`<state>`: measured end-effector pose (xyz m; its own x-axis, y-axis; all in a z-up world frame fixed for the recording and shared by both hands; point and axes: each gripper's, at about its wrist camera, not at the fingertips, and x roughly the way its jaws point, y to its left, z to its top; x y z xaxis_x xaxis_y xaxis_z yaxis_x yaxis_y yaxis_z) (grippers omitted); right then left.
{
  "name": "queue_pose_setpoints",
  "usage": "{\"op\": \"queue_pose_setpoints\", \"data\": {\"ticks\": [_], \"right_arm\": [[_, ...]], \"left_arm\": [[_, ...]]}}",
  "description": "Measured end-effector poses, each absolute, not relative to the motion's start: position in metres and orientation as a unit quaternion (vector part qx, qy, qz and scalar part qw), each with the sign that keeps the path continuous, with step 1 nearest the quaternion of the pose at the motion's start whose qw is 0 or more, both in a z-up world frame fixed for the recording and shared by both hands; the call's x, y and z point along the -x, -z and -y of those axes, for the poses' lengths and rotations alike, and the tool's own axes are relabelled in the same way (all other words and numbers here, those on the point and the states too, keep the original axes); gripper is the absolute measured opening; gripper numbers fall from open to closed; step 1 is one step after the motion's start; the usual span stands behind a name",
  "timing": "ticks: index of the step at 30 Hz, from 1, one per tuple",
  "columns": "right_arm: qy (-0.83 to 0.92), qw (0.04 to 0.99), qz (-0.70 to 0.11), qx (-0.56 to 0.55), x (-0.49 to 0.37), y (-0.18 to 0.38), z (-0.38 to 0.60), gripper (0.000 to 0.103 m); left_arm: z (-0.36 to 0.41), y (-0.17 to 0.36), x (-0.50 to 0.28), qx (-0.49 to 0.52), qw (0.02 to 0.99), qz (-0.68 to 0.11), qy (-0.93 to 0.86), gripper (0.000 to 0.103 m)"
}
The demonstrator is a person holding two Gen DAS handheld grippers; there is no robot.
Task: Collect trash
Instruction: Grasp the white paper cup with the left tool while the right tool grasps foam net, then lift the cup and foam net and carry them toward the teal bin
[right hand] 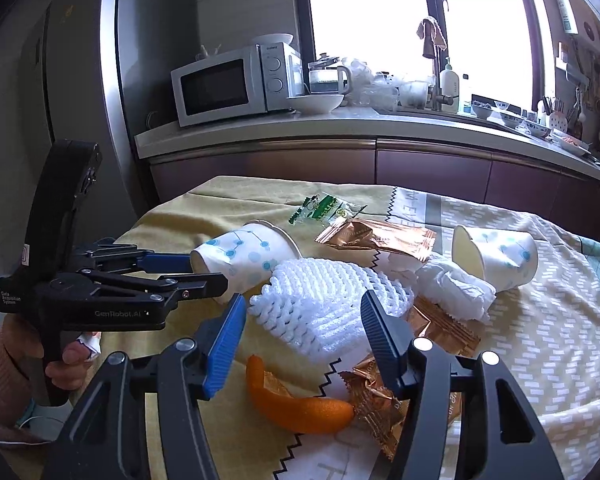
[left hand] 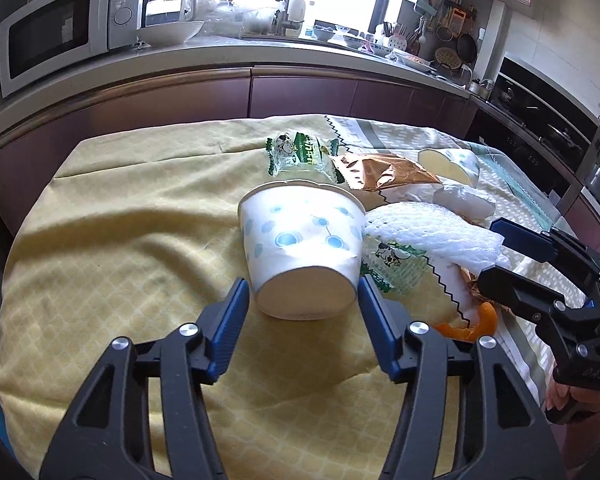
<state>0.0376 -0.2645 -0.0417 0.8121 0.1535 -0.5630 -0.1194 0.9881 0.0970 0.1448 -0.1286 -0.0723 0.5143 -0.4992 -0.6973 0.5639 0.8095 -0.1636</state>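
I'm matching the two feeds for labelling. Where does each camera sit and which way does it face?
Left wrist: on the left gripper, looking along its open fingers at the tipped paper cup; the right gripper enters from the right.
Right wrist: on the right gripper, facing the foam net and orange peel; the left gripper and hand show on the left.
Shared: cup, net, peel, microwave.

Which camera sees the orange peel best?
The right wrist view: the orange peel lies whole and close, just below its open tongs. The left wrist view shows only a piece near the right edge, partly hidden.
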Motion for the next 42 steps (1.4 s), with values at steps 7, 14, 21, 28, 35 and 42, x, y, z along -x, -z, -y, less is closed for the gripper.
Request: {"op": "queue_pose_setpoints", "data": {"ticks": [7,14,21,28,35,42], "right_arm": [[-0.073,0.950,-0.303,-0.031,-0.037,0.044,0.267,0.031],[-0.074,0.953,-0.292,-0.037,-0.033,0.039,0.271,0.016],[-0.075,0.957,-0.277,-0.047,-0.027,0.030,0.273,0.010],[-0.090,0.958,-0.264,-0.067,-0.021,0.018,0.275,0.010],[-0.114,0.958,-0.254,-0.068,-0.018,0.009,0.264,0.010],[-0.150,0.953,-0.254,-0.071,-0.022,0.008,0.245,0.010]], "left_arm": [[0.125,0.072,-0.142,-0.038,0.871,-0.384,0.304,0.054],[0.115,0.064,-0.134,-0.034,0.879,-0.370,0.300,0.053],[0.099,0.050,-0.119,-0.033,0.888,-0.347,0.298,0.053],[0.079,0.041,-0.109,-0.024,0.895,-0.336,0.294,0.053],[0.055,0.037,-0.099,-0.013,0.900,-0.331,0.283,0.053],[0.027,0.032,-0.086,-0.005,0.909,-0.321,0.264,0.053]]}}
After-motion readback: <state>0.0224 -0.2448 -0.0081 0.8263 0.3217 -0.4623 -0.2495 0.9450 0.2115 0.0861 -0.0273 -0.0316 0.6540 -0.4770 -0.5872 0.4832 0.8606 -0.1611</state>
